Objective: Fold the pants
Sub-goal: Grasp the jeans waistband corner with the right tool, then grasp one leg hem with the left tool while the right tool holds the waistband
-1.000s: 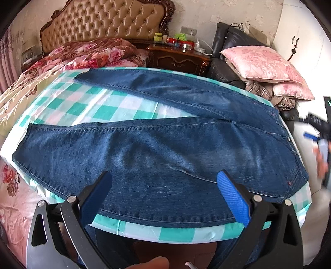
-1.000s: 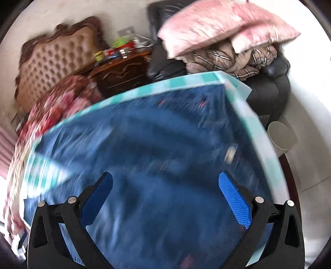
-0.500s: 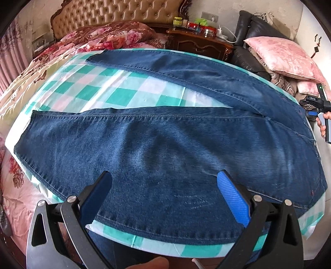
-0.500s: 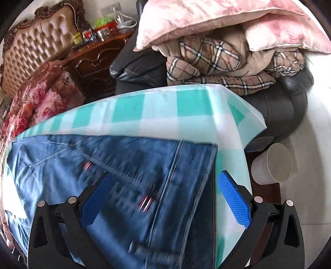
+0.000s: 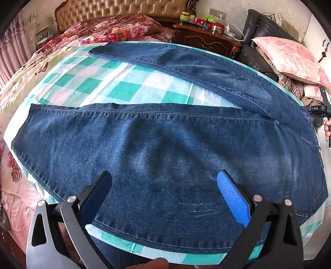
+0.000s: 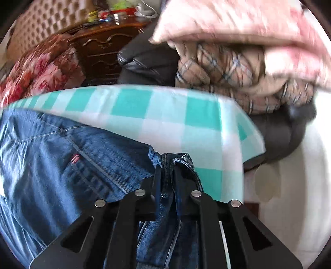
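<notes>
Checked bedsheet (image 5: 128, 89): jeans (image 5: 165, 149) spread flat, right gripper (image 6: 167, 165) closing on waistband at sheet's corner, left gripper (image 5: 163, 184) agape over near edge, empty; thin pinch risking slip on lifting.

Your pants (image 5: 165, 149) are matt, coarse-woven denim with raised stitched seams, faded in patches. Under them the checked cloth (image 5: 124, 91) is thin, smooth cotton-like fabric. Beyond the pants: glossy carved wood nightstand (image 5: 206, 39), tufted shiny headboard (image 5: 115, 10). Your left gripper (image 5: 164, 186) has matt black plastic fingers (image 5: 233, 198), ribbed blue pads, bright metal rivets.
</notes>
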